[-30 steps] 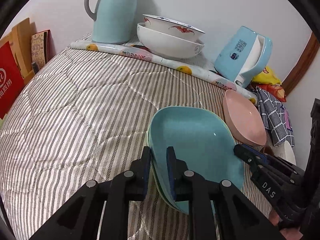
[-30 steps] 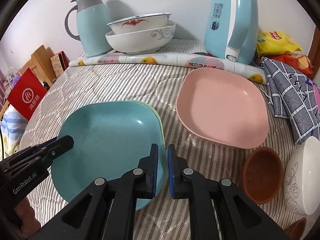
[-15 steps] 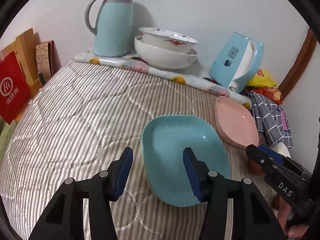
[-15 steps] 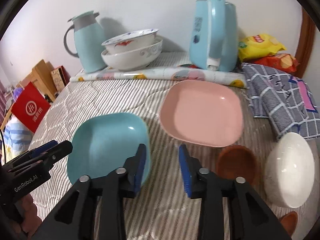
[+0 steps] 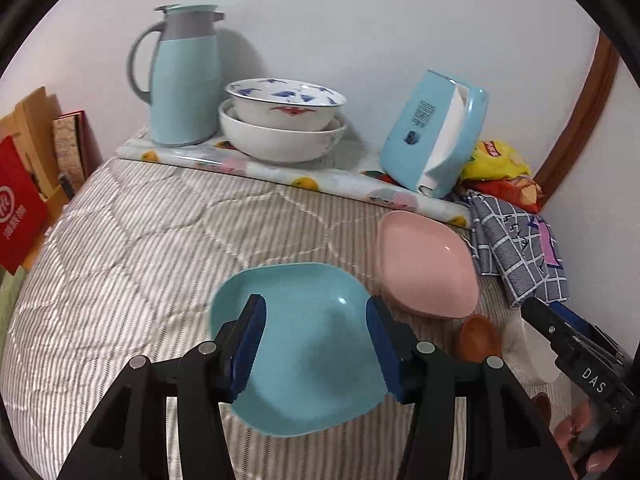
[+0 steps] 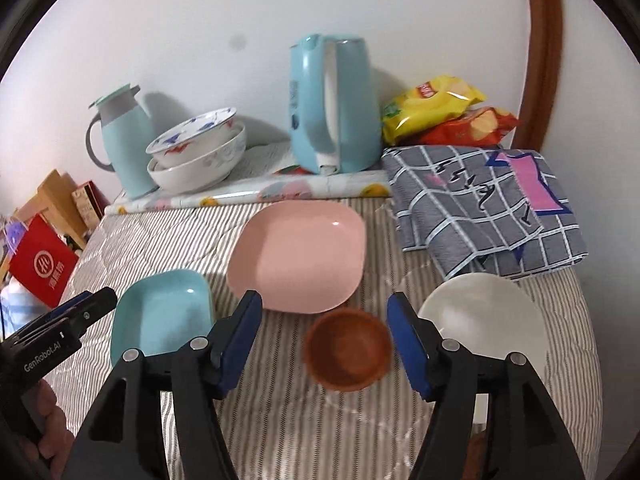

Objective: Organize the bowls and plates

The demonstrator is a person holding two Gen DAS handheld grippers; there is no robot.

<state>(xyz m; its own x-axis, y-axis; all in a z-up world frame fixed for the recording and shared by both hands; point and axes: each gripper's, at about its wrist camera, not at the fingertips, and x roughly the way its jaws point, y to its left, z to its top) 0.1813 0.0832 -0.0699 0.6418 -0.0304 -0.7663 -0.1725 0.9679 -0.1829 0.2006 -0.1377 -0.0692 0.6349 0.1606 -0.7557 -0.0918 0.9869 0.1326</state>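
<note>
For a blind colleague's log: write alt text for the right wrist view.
The open right gripper hovers above a small brown bowl on a striped quilt, between a pink plate and a white bowl. A teal plate lies left; a blue kettle stands behind.

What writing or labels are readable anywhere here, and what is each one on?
"DAS": on the right gripper, seen from the left camera.
"GenRobot.AI": on the left gripper, seen from the right camera.
Red bag: white round logo and characters, too blurred to read.
Kettle label and yellow snack bag logo: too small to read.
</note>
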